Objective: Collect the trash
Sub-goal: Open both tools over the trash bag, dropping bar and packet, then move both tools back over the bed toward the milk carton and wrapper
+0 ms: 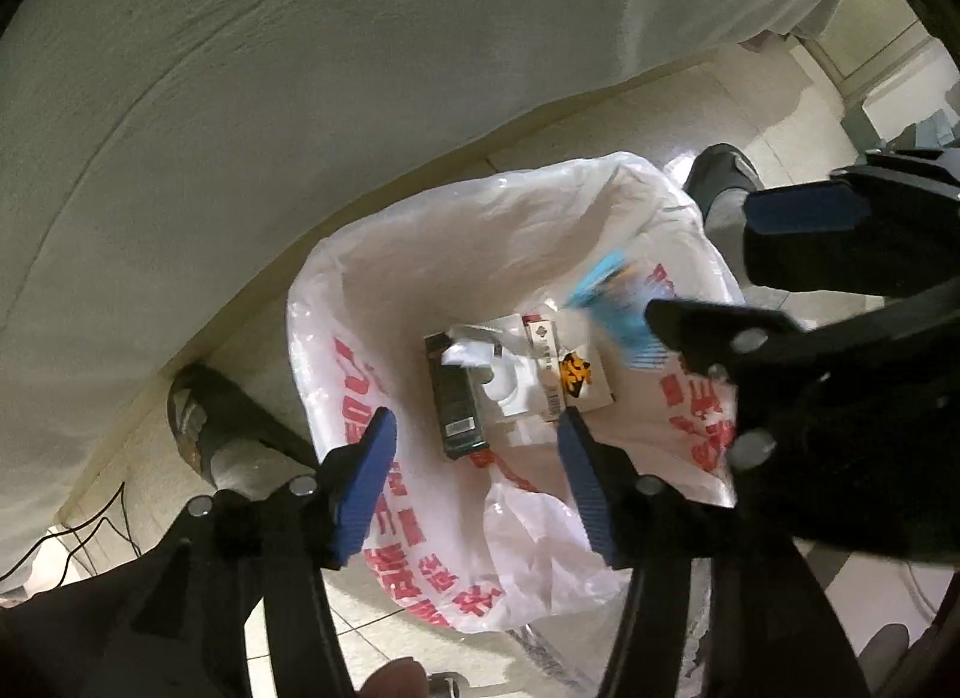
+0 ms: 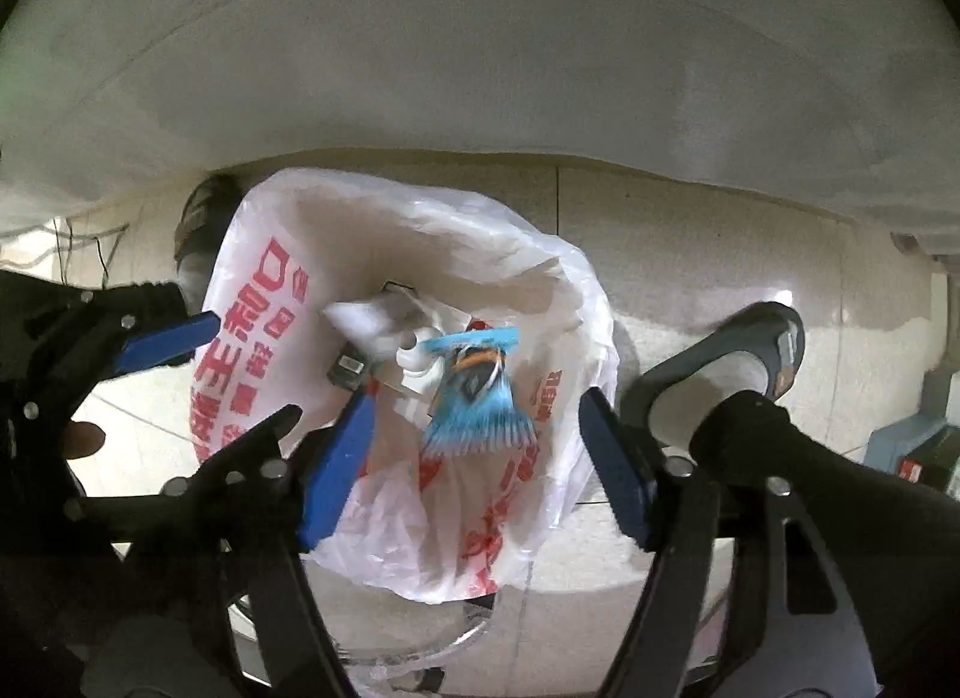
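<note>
Both grippers, left (image 1: 477, 479) and right (image 2: 474, 458), hang released over the white bag (image 1: 360, 290), nothing gripped. Blue wrapper (image 2: 477, 392) (motion-blurred) sits between the right's fingers, above boxes (image 1: 459, 398) inside.

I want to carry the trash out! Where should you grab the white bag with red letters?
Grab the white bag by its loose upper rim, coming straight down from above. It stands open with its mouth upward and the plastic there is thin and floppy, so it should pinch easily. Both the left gripper and the right gripper are open above it, holding nothing.
</note>
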`<state>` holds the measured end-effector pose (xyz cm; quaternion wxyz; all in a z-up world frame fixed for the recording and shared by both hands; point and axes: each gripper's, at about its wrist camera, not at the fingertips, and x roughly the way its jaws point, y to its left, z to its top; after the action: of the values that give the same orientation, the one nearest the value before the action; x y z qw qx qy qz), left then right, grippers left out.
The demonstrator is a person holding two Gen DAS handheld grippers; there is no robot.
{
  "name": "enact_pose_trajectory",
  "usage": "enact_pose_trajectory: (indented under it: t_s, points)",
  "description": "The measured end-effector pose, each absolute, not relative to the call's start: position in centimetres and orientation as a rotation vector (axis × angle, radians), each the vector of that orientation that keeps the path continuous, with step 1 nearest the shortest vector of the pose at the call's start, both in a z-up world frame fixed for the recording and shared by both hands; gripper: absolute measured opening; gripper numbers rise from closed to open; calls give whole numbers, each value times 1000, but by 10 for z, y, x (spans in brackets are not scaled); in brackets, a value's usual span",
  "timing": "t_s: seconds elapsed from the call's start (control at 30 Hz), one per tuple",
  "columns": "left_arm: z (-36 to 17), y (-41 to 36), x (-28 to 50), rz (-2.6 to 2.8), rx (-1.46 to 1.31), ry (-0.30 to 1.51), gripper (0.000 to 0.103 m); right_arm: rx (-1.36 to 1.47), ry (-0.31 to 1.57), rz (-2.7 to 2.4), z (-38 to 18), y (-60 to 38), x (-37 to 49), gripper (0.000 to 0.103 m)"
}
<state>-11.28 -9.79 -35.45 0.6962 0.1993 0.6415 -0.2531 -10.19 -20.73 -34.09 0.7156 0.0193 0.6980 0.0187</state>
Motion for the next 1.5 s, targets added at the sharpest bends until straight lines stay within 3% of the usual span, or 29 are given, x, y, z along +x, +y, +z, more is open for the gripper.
enact_pose_trajectory:
  t_s: [0.17, 0.57, 0.73, 1.13, 1.5]
  points:
    - [-347, -97, -110, -561, 418, 1412, 68, 69, 1525, 23, -333, -212, -104, 69]
    - [-331, -93, -108, -527, 431, 1361, 82, 89, 1500, 10, -315, -214, -109, 71]
    - [-312, -92, -108, -527, 413, 1310, 93, 116, 1448, 1, -287, -221, -112, 79]
    - [-238, -82, -98, -518, 314, 1168, 95, 255, 1341, -29, -218, -252, -116, 80]
    - [-151, -50, -74, -449, 135, 1023, 95, 214, 1168, 6, -117, -255, -103, 82]
